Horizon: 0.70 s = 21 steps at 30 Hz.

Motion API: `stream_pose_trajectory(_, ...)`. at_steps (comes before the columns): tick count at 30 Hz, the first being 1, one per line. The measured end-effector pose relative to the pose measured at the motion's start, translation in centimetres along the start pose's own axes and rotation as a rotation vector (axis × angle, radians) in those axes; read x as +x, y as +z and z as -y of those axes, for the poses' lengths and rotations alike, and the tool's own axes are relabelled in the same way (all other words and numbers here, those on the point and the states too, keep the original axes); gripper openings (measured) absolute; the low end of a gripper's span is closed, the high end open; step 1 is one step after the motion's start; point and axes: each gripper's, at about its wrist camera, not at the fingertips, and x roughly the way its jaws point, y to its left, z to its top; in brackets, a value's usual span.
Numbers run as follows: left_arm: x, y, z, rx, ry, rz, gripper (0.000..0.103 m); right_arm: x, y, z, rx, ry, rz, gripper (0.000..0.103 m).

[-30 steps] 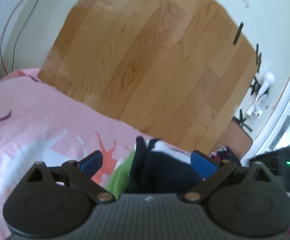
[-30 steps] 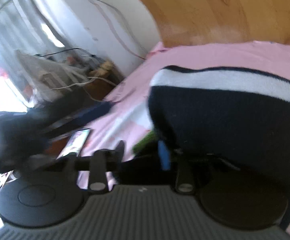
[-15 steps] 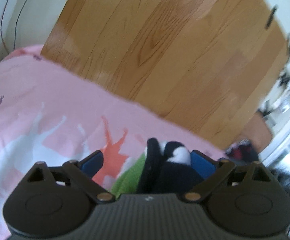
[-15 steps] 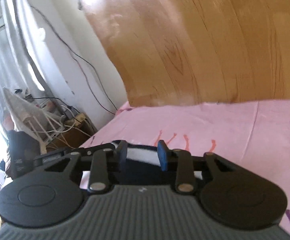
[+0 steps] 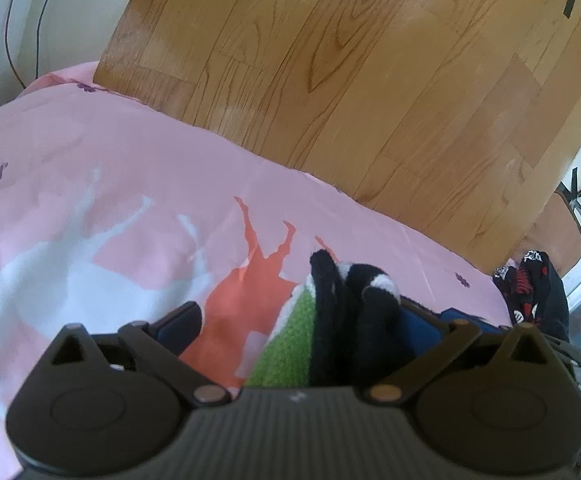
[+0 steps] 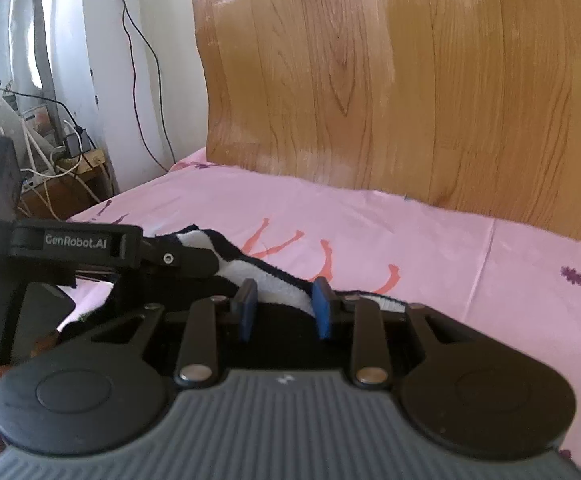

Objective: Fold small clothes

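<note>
A small knitted garment, black with white stripes and a green part (image 5: 290, 344), lies bunched on the pink bedsheet (image 5: 90, 184). My left gripper (image 5: 302, 324) is wide open around the bunched black-and-white cloth (image 5: 354, 308), which sits against the right pad. In the right wrist view the same garment (image 6: 274, 284) lies flat on the sheet. My right gripper (image 6: 284, 304) is partly open, its blue pads just above the white stripe, not clamped. The left gripper's body (image 6: 90, 248) shows at the left there.
A wooden headboard (image 5: 350, 80) stands right behind the bed. A dark patterned cloth (image 5: 530, 284) lies at the bed's right edge. Cables and a low side table (image 6: 62, 168) stand left of the bed by the wall.
My right gripper has let go of the black-and-white garment, which now lies flat on the sheet. The left gripper has moved forward over the bed, with the cloth still between its open fingers.
</note>
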Motion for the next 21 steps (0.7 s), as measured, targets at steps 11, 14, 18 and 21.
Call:
stream_pose_trajectory(11, -2.3, 0.3, -1.2, -0.041, -0.089, 0.062, 0.103, -3.0, 1.0, -4.3, -0.178, 0.021, 0.059, 0.035)
stream_pose_trajectory(14, -2.6, 0.4, -1.5, -0.056, -0.103, 0.068, 0.102, -2.1, 0.1, -6.3, -0.252, 0.077, -0.006, 0.035)
stream_pose_trajectory(18, -2.4, 0.6, -2.0, -0.06, -0.096, 0.05, 0.102, -0.4, -0.7, -8.2, -0.325, 0.091, -0.047, 0.035)
stream_pose_trajectory(21, -2.5, 0.8, -2.3, -0.059, -0.102, 0.049, 0.102, -0.6, -1.1, -10.0, -0.407, 0.179, -0.046, 0.03)
